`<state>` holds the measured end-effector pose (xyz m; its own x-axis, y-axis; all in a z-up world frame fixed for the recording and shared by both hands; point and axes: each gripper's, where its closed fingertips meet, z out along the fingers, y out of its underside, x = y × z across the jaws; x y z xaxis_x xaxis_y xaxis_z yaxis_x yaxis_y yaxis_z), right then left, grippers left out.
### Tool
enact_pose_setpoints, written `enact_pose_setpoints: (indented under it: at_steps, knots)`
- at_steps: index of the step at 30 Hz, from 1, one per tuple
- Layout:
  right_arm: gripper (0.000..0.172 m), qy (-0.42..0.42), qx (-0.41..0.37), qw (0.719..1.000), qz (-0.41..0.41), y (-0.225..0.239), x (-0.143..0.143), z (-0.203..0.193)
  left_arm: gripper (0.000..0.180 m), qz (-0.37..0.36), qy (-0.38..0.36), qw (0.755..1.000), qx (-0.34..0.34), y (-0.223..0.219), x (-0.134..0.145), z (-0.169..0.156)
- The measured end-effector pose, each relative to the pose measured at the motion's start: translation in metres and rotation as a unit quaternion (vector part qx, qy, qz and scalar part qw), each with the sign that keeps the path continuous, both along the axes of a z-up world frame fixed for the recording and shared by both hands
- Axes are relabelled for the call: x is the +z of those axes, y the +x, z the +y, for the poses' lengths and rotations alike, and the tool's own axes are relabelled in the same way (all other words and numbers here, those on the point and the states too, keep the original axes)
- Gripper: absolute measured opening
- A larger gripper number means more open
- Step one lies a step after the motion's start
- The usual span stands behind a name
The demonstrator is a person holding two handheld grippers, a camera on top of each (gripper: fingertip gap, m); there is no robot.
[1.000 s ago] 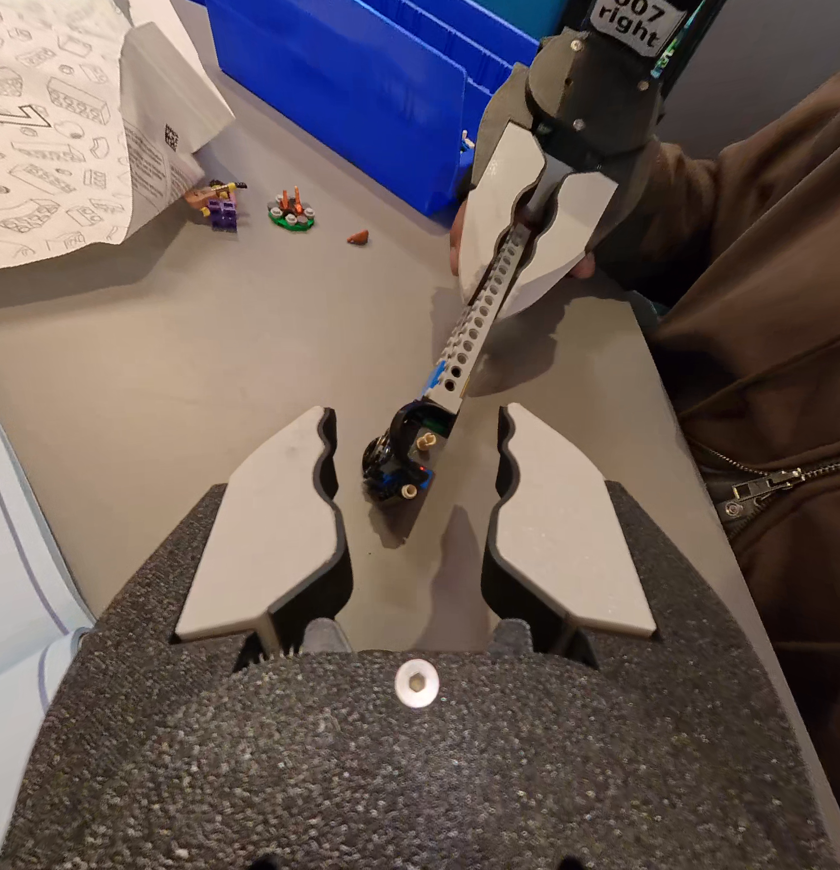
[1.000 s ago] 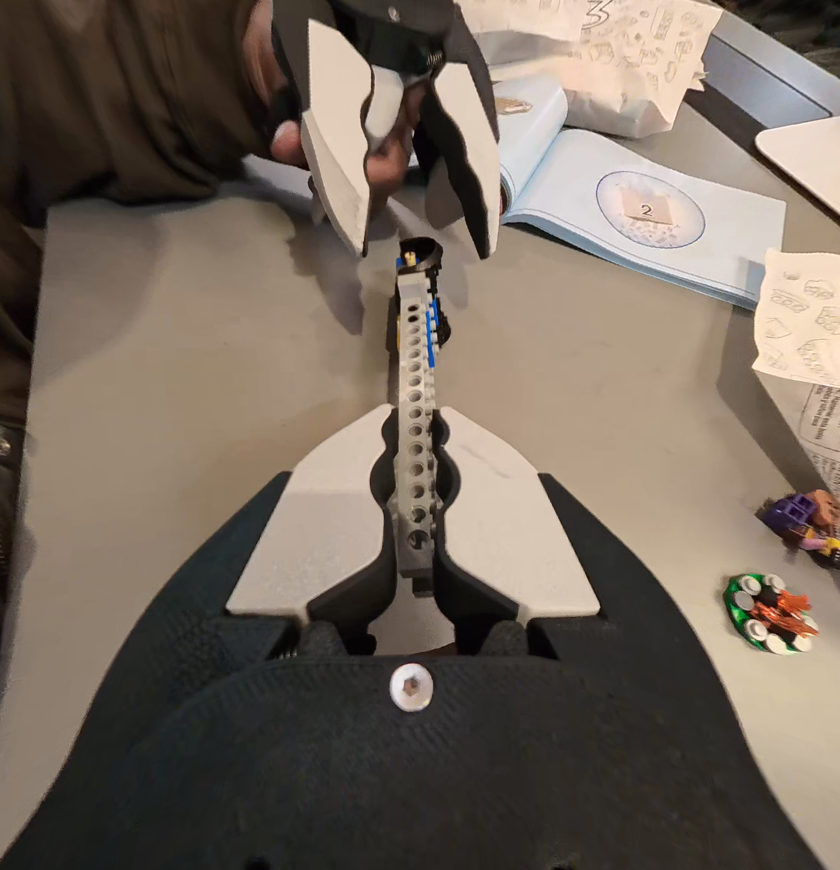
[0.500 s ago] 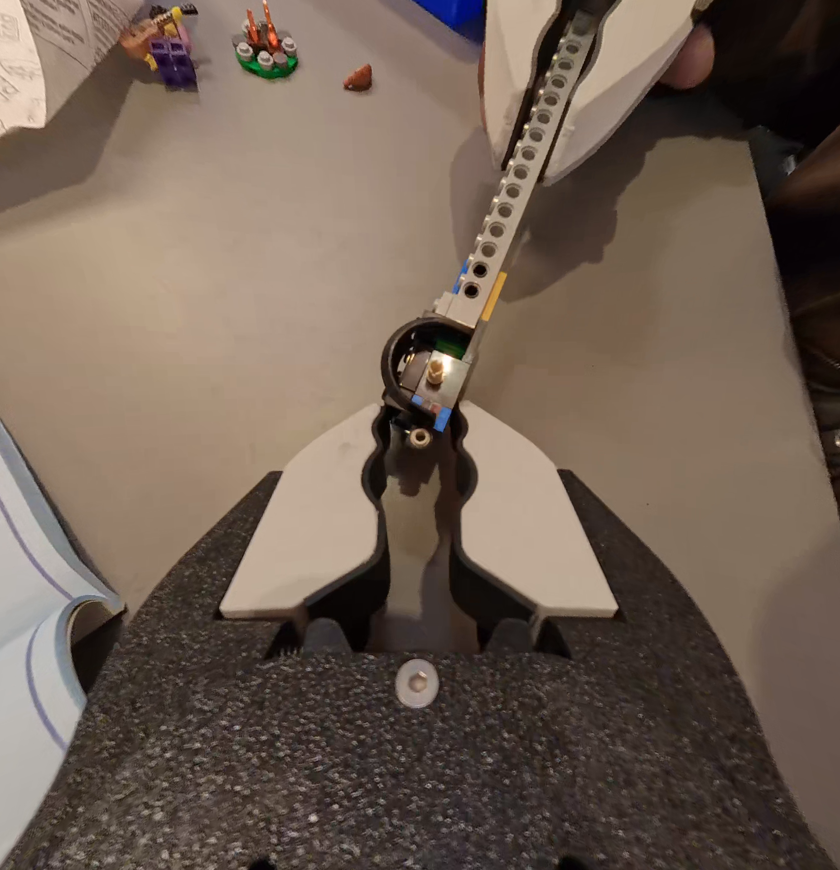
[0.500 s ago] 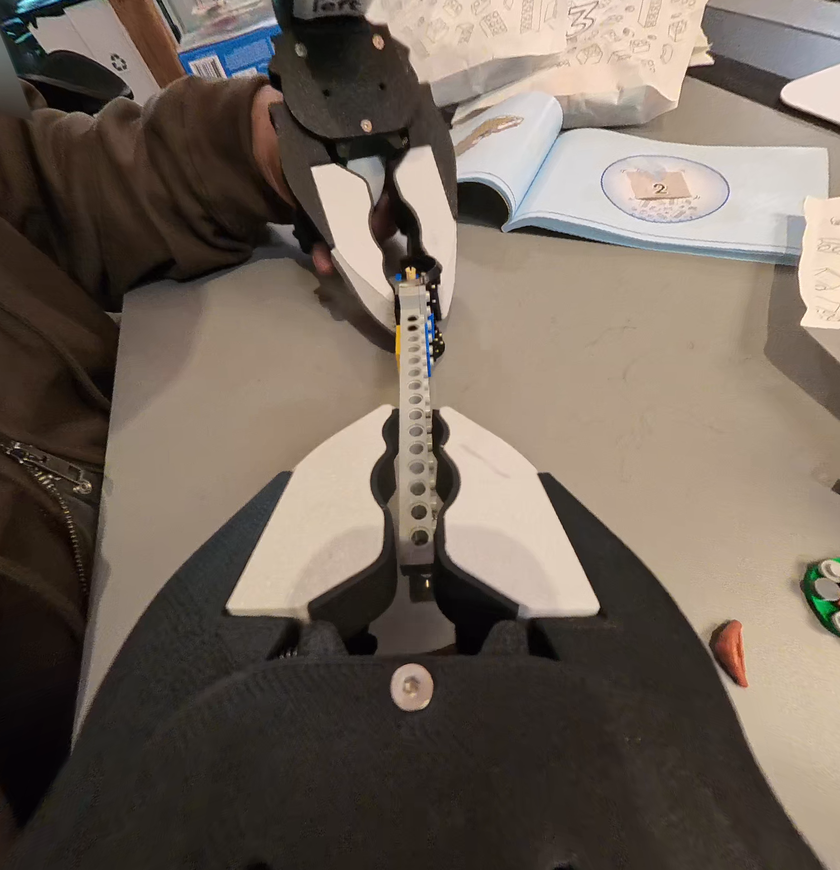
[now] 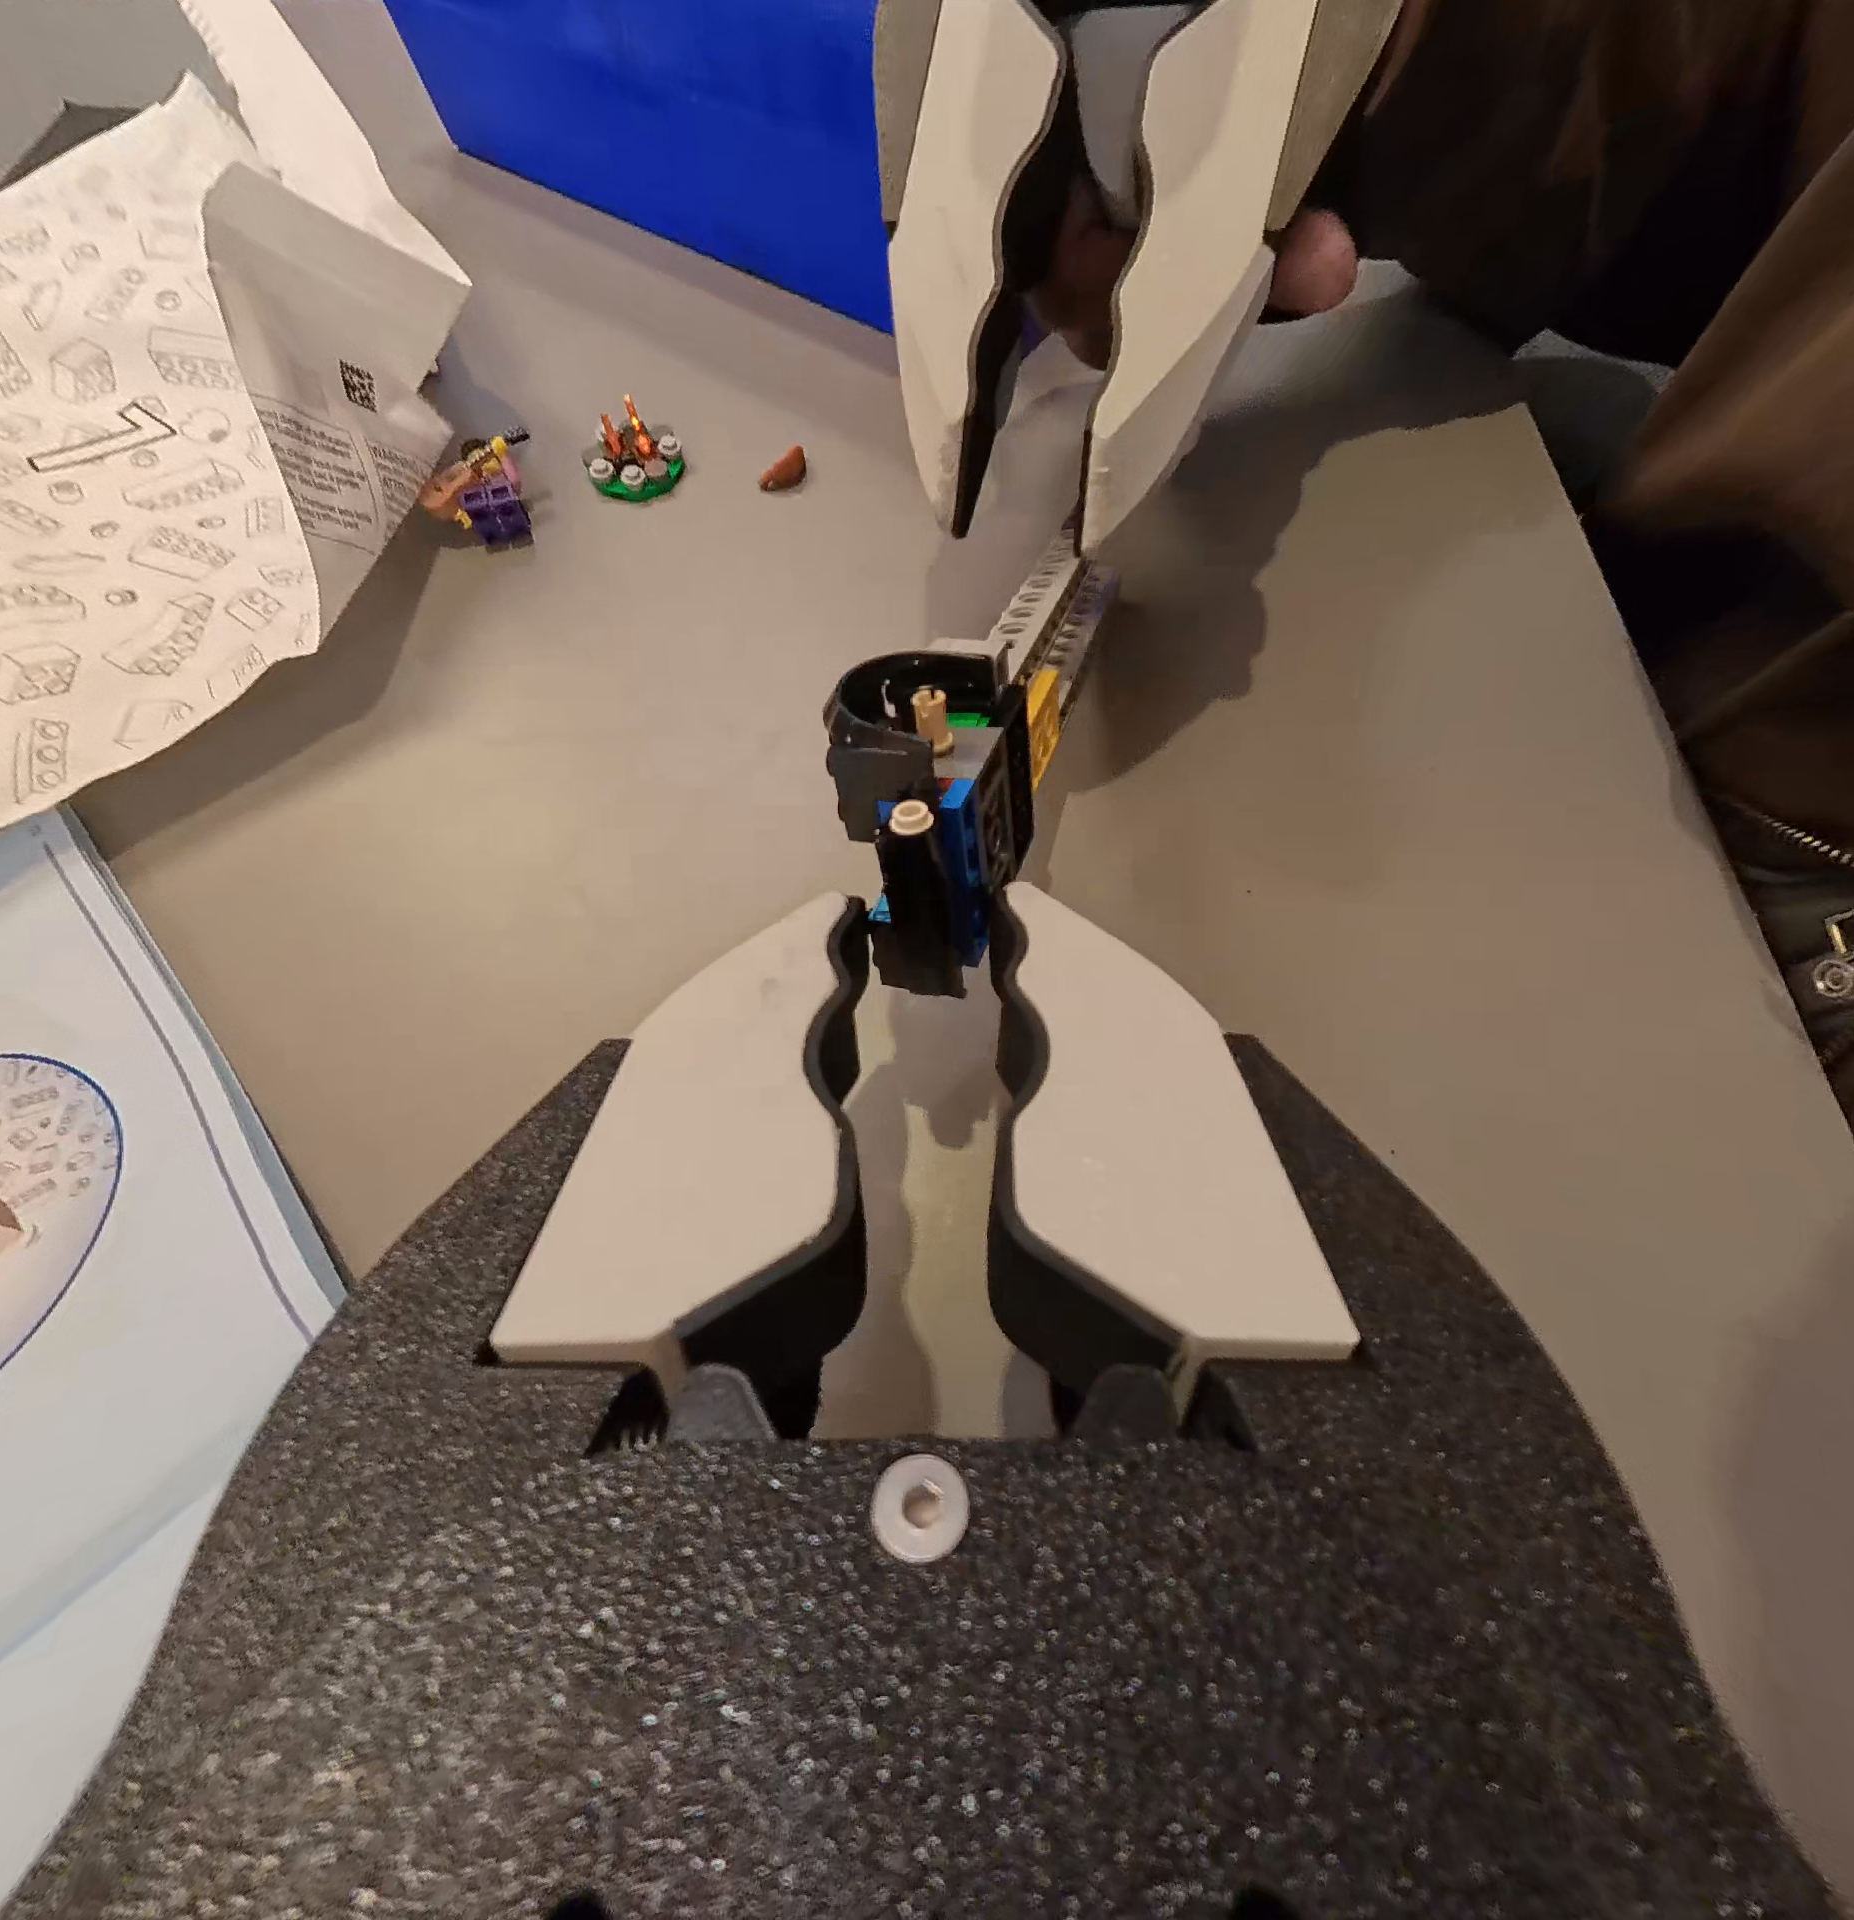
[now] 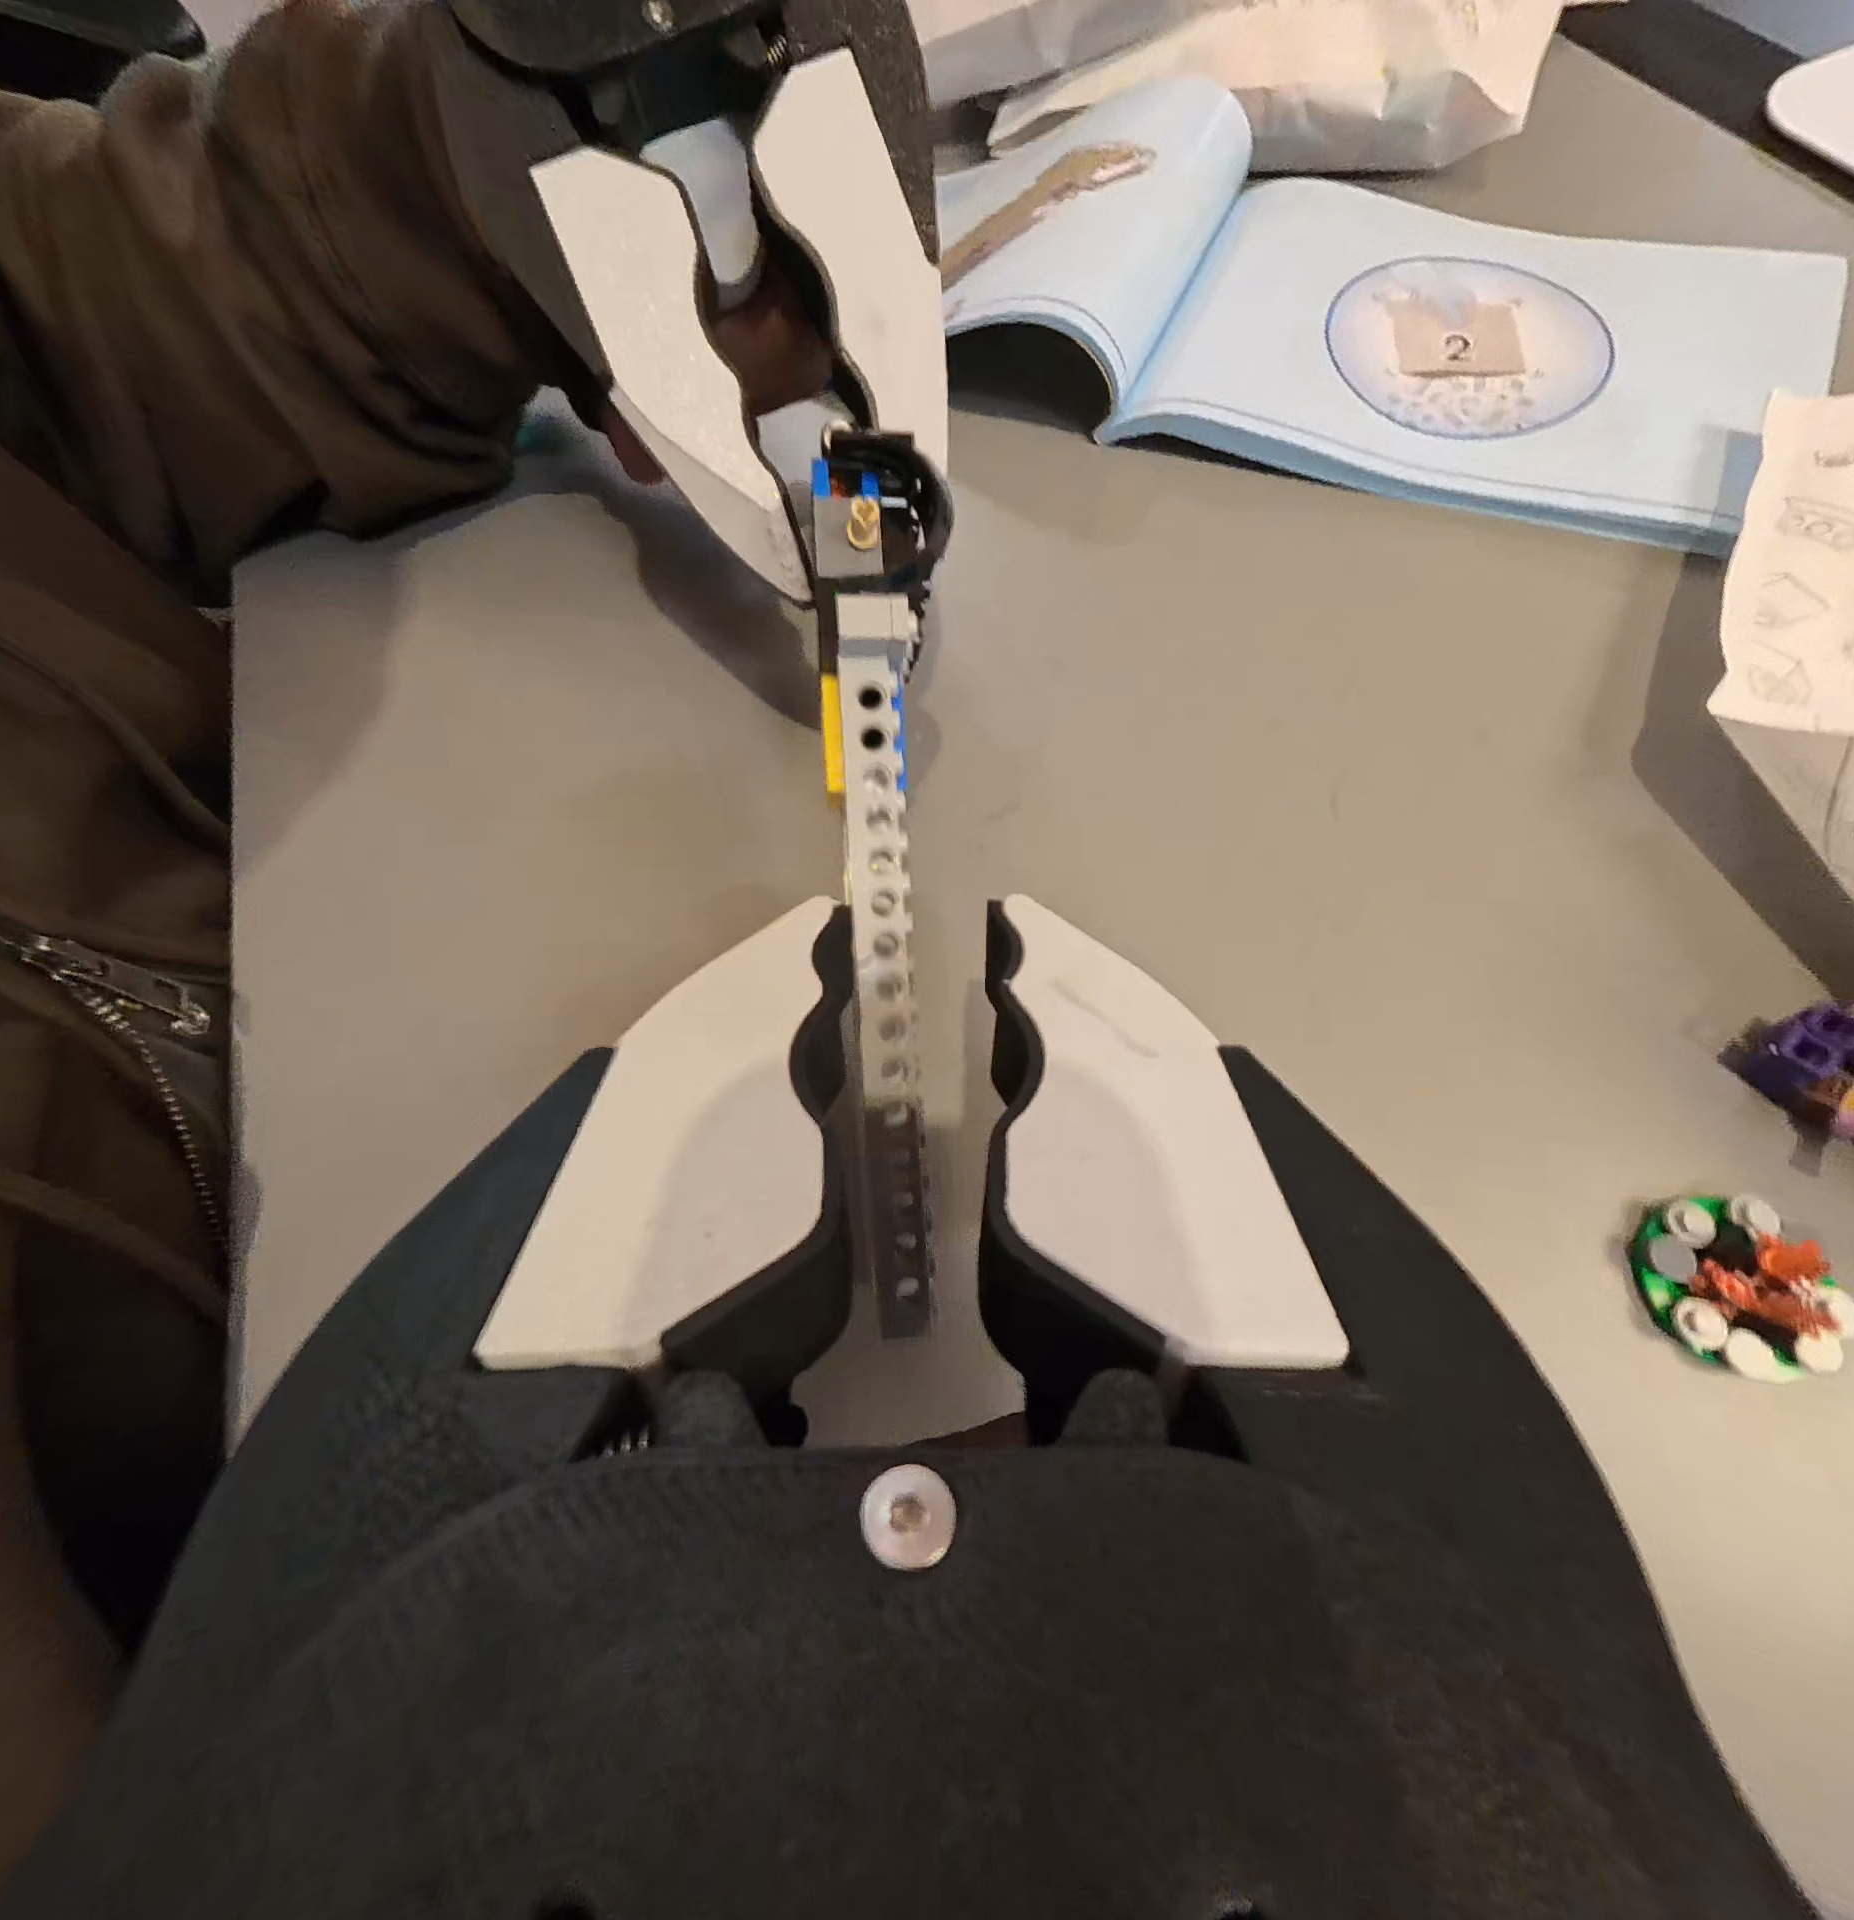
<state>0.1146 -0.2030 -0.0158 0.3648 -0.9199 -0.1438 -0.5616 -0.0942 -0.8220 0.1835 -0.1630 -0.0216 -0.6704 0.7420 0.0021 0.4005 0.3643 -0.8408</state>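
Grey tabletop (image 5: 590,779) carries a long grey holed toy-brick beam with a black, blue and yellow built end (image 5: 944,831). The left tongs (image 5: 925,914) pinch that dark end at their very tips, lifted off the surface. The hold is shallow, so I judge a steady, square squeeze is needed. The right tongs (image 6: 912,920) stand spread: the beam rests against one pad, clear of the other. Half a second ago they clamped it. A round green studded plate with orange flames (image 5: 635,462) lies well apart.
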Motion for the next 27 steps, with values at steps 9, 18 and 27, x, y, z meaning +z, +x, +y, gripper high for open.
enact_pose_setpoints:
  at_steps: [9,18,27]
  knots:
    - [0.017,-0.046,0.045,0.998,-0.012,0.034,0.002,0.032,0.022,0.008,-0.055,0.998,-0.018,-0.003,0.015,0.002]
    - [0.017,-0.274,-0.039,0.947,-0.159,0.056,0.02,0.011,0.053,0.132,-0.028,0.989,0.06,0.01,0.026,-0.016]
    - [0.017,-0.504,-0.066,0.826,-0.242,0.059,0.027,0.007,0.07,0.242,0.025,0.968,0.06,-0.003,0.032,-0.019]
